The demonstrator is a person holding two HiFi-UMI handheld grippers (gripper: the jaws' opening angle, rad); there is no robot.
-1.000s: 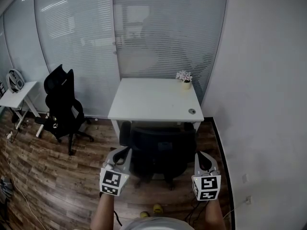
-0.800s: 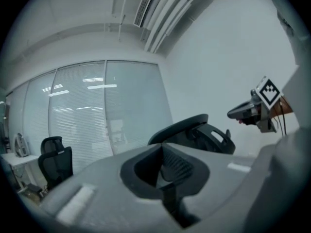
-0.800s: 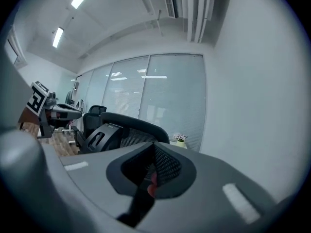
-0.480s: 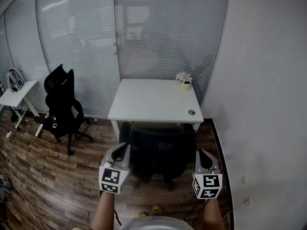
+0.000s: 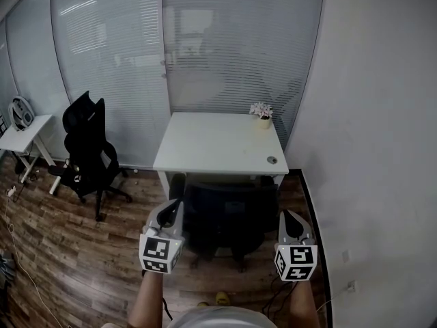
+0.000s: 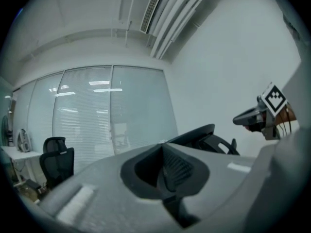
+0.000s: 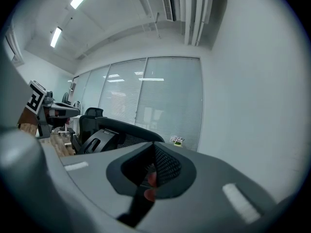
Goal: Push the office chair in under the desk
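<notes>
Over the last second very little has moved: the left gripper (image 5: 176, 206) has lifted slightly beside the chair, the right gripper (image 5: 285, 214) has kept its place, and the black office chair (image 5: 229, 214) has not shifted against the white desk (image 5: 218, 145). To me that reads as a pause, not a shove in progress. The chair's backrest stands close to the desk's front edge, with the seat seemingly already beneath the top, though from above I can't be sure how deep it goes. This would fit a chair as good as tucked in, or one with a last short push left. Both grippers have their fingers pressed together with nothing between them. The chair lies between the two grippers. Its left side is just by the left one's tips and its right side just by the right one's. Whether either touches it I can't tell. Each gripper's own view shows the backrest off to its inner side, beyond the closed tips.
</notes>
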